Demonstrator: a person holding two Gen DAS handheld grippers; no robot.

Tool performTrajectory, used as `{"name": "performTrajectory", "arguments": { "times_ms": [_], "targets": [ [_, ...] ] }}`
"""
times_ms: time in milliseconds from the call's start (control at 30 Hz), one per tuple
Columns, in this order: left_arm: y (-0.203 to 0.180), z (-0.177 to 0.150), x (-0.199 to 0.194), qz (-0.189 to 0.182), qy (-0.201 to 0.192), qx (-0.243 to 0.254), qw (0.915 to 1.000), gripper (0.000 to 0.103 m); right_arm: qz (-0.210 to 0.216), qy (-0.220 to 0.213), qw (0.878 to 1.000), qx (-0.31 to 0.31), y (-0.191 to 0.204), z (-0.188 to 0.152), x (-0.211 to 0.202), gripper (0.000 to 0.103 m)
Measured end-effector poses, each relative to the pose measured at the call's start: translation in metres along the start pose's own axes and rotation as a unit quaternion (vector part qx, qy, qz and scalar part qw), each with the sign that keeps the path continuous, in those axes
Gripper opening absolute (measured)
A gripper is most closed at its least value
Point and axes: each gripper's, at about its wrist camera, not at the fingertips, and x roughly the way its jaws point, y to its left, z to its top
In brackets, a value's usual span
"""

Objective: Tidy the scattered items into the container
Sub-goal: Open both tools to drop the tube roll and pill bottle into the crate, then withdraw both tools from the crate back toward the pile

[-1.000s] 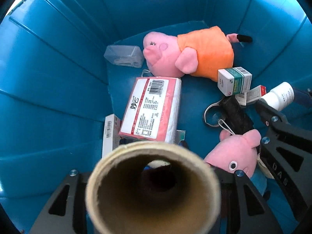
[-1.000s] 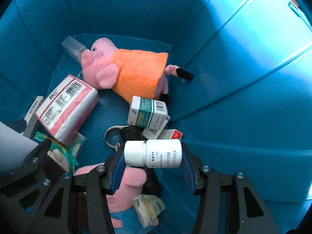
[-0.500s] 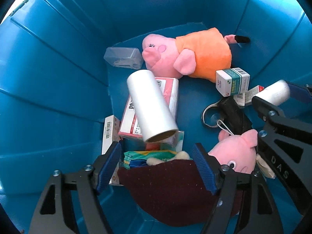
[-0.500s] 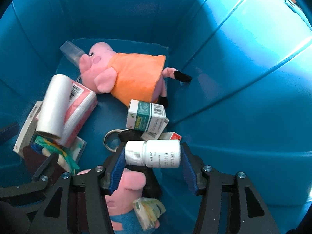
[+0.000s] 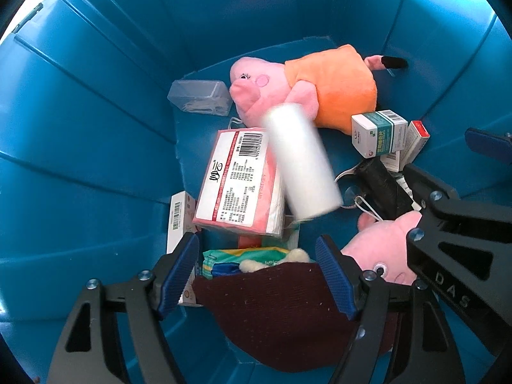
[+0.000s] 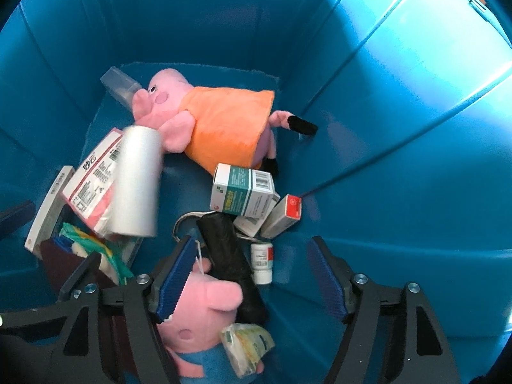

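Note:
Both grippers point down into a deep blue bin (image 5: 96, 128). My left gripper (image 5: 256, 273) is open and holds nothing. Below it, a white film roll (image 5: 300, 163), blurred by motion, lies across a pink tissue pack (image 5: 240, 179). My right gripper (image 6: 249, 280) has its jaws opening, with no pad touching anything. A small white pill bottle (image 6: 262, 264) lies on the bin floor under them, beside a black roll (image 6: 227, 256). The right wrist view also shows the film roll (image 6: 137, 182), and one of the right gripper's fingers (image 5: 448, 204) shows in the left wrist view.
The bin (image 6: 384, 128) also holds a plush pig in an orange dress (image 5: 320, 83), a clear plastic box (image 5: 198, 96), a green-and-white carton (image 6: 243, 188), a red-tipped carton (image 6: 284, 214), a small pink pig plush (image 6: 204, 316), a maroon cloth (image 5: 288, 307) and a green packet (image 5: 243, 256).
The left gripper opened and let the roll fall onto the tissue pack, where it shifts rightward. The right gripper opened and the pill bottle dropped to the bin floor.

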Motion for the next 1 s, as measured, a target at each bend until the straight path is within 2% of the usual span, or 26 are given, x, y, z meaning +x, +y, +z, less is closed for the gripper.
{"name": "performTrajectory", "arguments": {
  "times_ms": [200, 400, 533, 667, 767, 1000],
  "targets": [
    [0.000, 0.002, -0.002, 0.002, -0.003, -0.001, 1.0000, 0.075, 0.006, 0.009, 1.000, 0.001, 0.000, -0.002, 0.000, 0.076],
    [0.008, 0.005, -0.013, -0.011, -0.015, -0.014, 0.9997, 0.075, 0.005, -0.004, 1.000, 0.021, -0.005, -0.003, -0.021, 0.076],
    [0.015, 0.004, -0.038, -0.007, -0.050, -0.012, 0.9987, 0.075, 0.000, -0.020, 0.999, 0.034, -0.012, -0.003, -0.049, 0.077],
    [0.024, -0.003, -0.078, -0.012, -0.091, -0.024, 0.9955, 0.075, -0.023, -0.051, 0.998, 0.036, -0.019, -0.008, -0.095, 0.082],
    [0.036, -0.012, -0.117, -0.032, -0.126, -0.036, 0.9908, 0.075, -0.045, -0.085, 0.994, 0.046, -0.023, -0.014, -0.140, 0.083],
    [0.092, -0.060, -0.209, -0.071, -0.205, -0.066, 0.9739, 0.078, -0.043, -0.172, 0.981, 0.072, 0.003, -0.054, -0.250, 0.093]
  ]
}}
